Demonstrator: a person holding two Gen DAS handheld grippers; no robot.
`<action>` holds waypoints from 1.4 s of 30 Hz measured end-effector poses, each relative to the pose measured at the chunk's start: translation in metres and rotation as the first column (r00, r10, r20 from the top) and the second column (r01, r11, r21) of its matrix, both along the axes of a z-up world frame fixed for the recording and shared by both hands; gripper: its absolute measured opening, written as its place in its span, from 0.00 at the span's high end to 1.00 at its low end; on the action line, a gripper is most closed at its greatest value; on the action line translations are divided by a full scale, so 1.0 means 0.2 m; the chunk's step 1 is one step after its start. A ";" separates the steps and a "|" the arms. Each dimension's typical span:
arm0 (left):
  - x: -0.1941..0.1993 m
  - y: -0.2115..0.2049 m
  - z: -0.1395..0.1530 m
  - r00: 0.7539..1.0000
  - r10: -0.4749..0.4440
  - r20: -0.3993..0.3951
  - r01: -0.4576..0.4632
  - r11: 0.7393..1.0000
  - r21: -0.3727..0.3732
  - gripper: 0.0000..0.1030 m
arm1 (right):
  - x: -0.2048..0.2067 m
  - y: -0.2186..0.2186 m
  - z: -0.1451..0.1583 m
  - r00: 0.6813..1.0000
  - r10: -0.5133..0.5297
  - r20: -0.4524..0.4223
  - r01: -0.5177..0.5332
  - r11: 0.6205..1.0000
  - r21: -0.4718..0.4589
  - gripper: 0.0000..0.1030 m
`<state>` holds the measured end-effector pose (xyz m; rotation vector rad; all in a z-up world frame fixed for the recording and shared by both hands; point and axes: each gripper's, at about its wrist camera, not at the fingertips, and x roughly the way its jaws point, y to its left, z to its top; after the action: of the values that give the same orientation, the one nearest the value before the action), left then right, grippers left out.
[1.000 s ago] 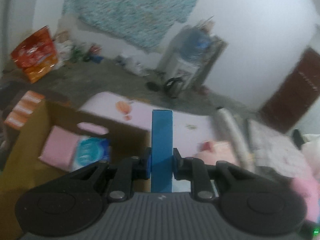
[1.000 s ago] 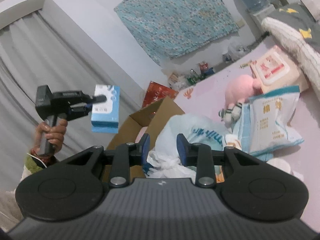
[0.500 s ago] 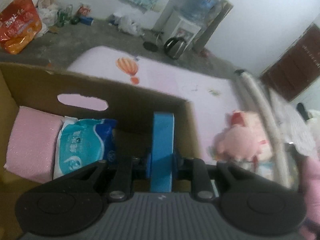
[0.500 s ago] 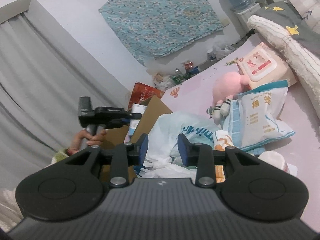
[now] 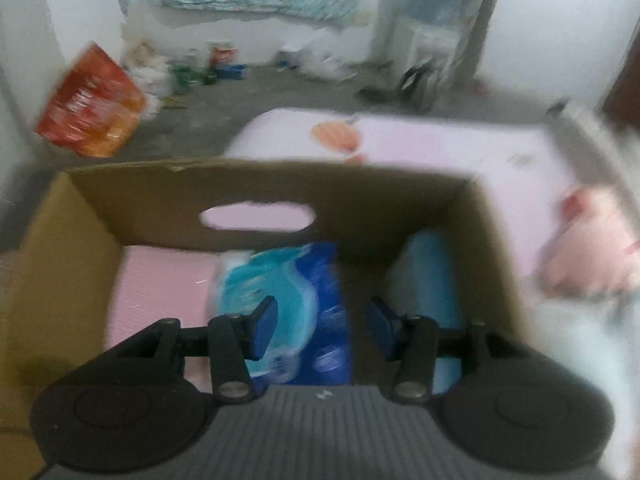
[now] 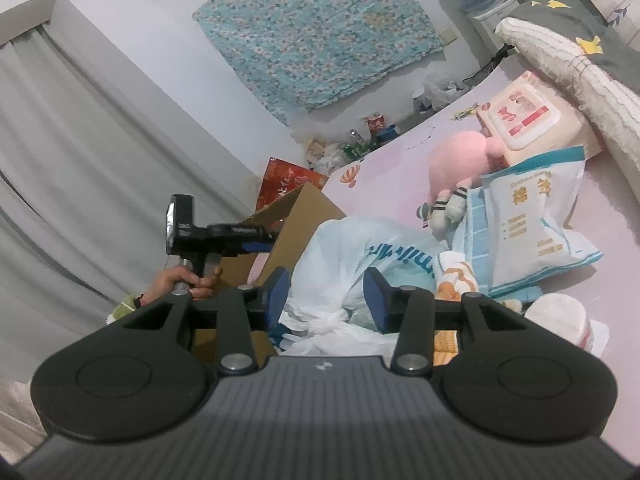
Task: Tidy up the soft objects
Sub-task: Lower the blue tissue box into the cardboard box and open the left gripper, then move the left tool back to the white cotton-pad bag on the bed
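Light blue rectangular tissue pack (image 5: 430,280): in the brown cardboard box (image 5: 280,188), by its right wall, long axis running from near to far wall; blurred. Seen from the left wrist only, as are a blue-and-white plastic pack (image 5: 296,300) at box centre and a flat pink foam pad (image 5: 160,292) toward the left wall.
Left gripper (image 5: 318,326): over the box, jaws opening, nothing between them.
Right gripper (image 6: 326,294): jaws opening, astride the knotted top of a white plastic bag (image 6: 344,264) on the pink bed sheet (image 6: 400,152); pads apparently off it.
Right wrist only: pink plush toy (image 6: 460,156), printed white pouch (image 6: 528,216), person's hand (image 6: 188,280).
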<state>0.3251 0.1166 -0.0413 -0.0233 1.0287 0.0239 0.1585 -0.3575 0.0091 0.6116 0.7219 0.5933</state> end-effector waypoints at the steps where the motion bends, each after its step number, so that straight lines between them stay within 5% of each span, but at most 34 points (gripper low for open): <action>1: 0.00 -0.02 -0.01 1.000 0.007 -0.014 -0.006 0.999 0.041 0.53 | 0.00 0.00 0.00 1.000 0.001 0.002 -0.001 1.000 0.000 0.60; 7: -0.03 0.02 0.08 0.999 0.009 0.046 -0.001 0.983 -0.184 0.39 | -0.06 -0.03 0.03 1.000 -0.013 0.013 0.013 1.000 0.000 0.59; 13: 0.00 -0.05 0.02 1.000 -0.005 -0.012 0.003 0.988 -0.155 0.34 | -0.12 -0.08 0.03 0.999 -0.038 0.011 0.037 0.999 0.018 0.59; 17: 0.01 -0.04 -0.02 0.999 0.009 -0.031 -0.015 0.978 -0.210 0.31 | -0.14 -0.10 0.02 0.999 -0.045 0.002 0.045 0.999 0.018 0.58; 33: -0.01 0.03 0.00 0.998 0.068 -0.012 -0.068 0.997 0.020 0.30 | -0.10 -0.10 -0.04 0.999 -0.040 -0.024 0.041 0.998 0.049 0.57; 42: 0.02 0.01 -0.06 0.995 0.089 -0.034 -0.086 0.994 0.068 0.31 | -0.10 -0.11 -0.05 0.998 -0.048 -0.029 0.049 0.997 0.054 0.56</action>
<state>0.3282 0.1186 -0.0542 -0.0073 1.0632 0.1388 0.1392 -0.3789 -0.0019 0.6874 0.7170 0.5617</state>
